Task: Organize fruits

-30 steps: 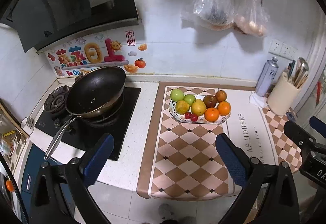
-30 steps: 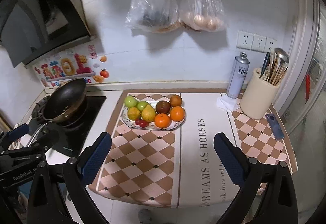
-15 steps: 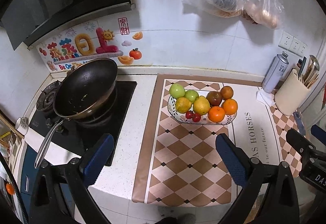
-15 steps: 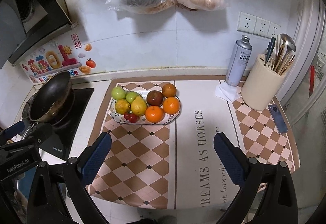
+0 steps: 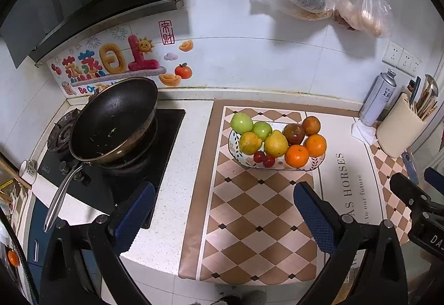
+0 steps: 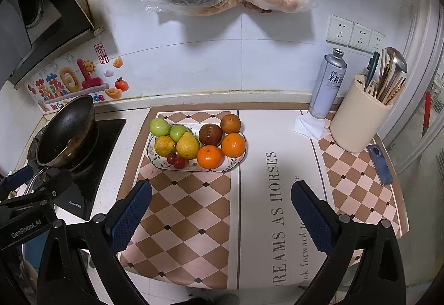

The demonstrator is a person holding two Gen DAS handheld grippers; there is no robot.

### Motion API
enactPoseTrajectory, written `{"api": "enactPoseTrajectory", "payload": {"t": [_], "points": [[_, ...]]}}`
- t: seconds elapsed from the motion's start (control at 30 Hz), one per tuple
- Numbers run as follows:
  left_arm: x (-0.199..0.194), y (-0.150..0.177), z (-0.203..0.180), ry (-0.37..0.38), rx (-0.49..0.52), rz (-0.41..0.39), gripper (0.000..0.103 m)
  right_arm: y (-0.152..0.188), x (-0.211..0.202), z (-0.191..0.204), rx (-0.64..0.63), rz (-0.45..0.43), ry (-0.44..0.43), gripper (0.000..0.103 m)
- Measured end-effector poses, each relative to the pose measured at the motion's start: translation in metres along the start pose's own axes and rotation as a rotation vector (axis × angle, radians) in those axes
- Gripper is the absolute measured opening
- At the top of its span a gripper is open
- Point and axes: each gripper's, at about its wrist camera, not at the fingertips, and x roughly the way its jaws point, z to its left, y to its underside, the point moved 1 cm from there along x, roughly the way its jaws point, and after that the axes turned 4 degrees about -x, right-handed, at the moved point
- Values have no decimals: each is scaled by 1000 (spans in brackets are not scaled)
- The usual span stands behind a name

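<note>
An oval fruit plate (image 6: 155, 162) on the checkered mat (image 6: 188, 210) holds two green apples (image 6: 159, 126), three oranges (image 6: 209, 156), two yellow citrus, one dark red apple, two cherry tomatoes (front edge). Left gripper (image 5: 222, 208) and right gripper (image 6: 222, 205) hover spread wide, empty

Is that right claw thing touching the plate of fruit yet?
Apart. The right wrist view shows the right gripper open, with bare checkered mat between its fingertips and the fruit plate.

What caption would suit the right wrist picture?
Open right gripper poised above a checkered mat, facing a plate of fruit beside the stove.
</note>
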Motion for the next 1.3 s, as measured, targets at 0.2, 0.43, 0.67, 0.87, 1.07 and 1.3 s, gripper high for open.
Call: {"api": "enactPoseTrajectory", "payload": {"t": [0.2,0.43,0.67,0.87,1.07,1.3], "points": [[1,-1,0,-7,4,-3,102,-3,1,3,-4,-3,4,102],[3,-1,1,-9,5,-1,102,-2,-1,2,-3,-6,-4,102],[-1,1,0,2,2,-2,102,3,-4,4,-16,-2,-5,102],[-11,5,-3,0,12,-23,102,12,-10,5,-21,-3,-9,102],[-18,7,-3,3,11,-37,102,15,-15,3,-16,-7,-12,102],[-22,12,-3,13,9,-37,102,17,-19,0,-16,-10,-15,102]]}}
